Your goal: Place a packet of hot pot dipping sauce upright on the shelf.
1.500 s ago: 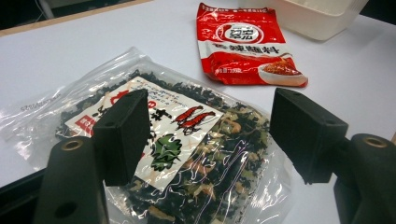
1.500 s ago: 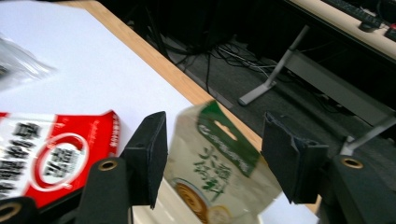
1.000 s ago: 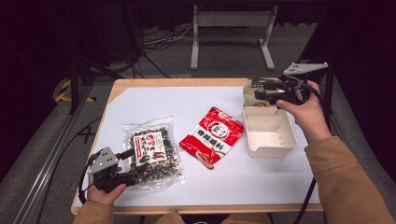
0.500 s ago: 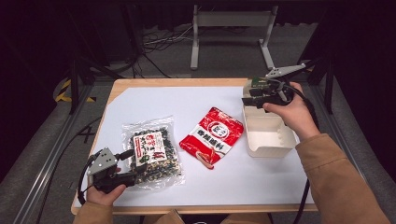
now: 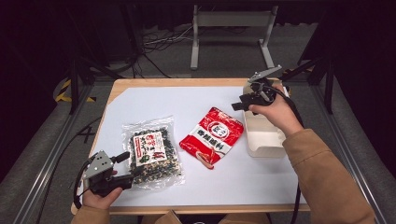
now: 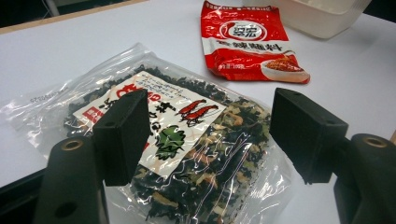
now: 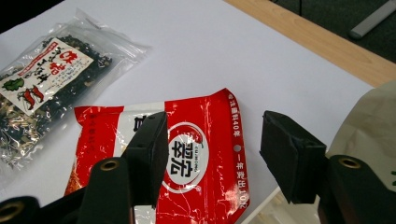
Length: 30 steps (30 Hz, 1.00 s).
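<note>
A clear bag of dark dried greens (image 5: 153,153) with a white label lies at the front left of the white table sheet (image 5: 187,100). My left gripper (image 5: 123,168) rests at its left edge, open; its jaws stand wide over the bag (image 6: 187,154) with nothing pinched. A red seasoning packet (image 5: 212,136) lies in the middle. My right gripper (image 5: 237,104) hovers just past its far right corner. Its jaws have just been opening and hang above the packet (image 7: 201,158) with nothing between them.
A white rectangular tray (image 5: 266,151) stands right of the red packet, under my right forearm, and a beige flap (image 7: 373,121) is at its far end. The wooden table edge (image 5: 187,83) runs along the back. Dark floor with metal frames surrounds the table.
My right hand has moved left and down, from over the tray's far end to the red packet's corner. The left gripper and both bags stayed put.
</note>
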### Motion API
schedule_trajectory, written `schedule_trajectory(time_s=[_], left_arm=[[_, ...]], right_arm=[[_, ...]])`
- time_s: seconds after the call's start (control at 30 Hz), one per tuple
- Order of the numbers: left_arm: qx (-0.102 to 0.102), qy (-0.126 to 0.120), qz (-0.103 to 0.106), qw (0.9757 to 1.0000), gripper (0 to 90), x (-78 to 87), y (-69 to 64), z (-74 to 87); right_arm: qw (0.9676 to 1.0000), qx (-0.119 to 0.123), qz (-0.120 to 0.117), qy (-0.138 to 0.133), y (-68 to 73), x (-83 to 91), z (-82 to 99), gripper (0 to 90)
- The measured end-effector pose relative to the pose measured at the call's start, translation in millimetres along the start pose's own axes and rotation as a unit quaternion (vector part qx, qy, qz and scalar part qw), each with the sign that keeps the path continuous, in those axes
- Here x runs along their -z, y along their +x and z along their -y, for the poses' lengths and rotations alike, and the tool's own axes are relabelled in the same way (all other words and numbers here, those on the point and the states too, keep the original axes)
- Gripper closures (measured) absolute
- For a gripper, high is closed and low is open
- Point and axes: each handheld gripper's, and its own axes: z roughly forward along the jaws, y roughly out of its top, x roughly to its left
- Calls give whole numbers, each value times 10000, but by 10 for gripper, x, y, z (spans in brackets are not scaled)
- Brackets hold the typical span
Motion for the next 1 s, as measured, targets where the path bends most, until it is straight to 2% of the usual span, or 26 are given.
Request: schedule_trajectory(time_s=[0.13, 0.47, 0.7, 1.0], left_arm=[[44, 5, -19, 10000, 294, 24, -1, 14], [11, 4, -24, 10000, 294, 35, 4, 16], [31, 14, 0, 10000, 293, 26, 3, 14], [1, 6, 2, 10000, 293, 28, 9, 12]], right_arm=[[9999, -1, -2, 149, -20, -117, -10, 403], [9987, 1, 51, 509, -45, -371, 0, 398], [9976, 148, 118, 660, -73, -506, 17, 392], [9942, -39, 154, 1064, -117, -696, 59, 386]])
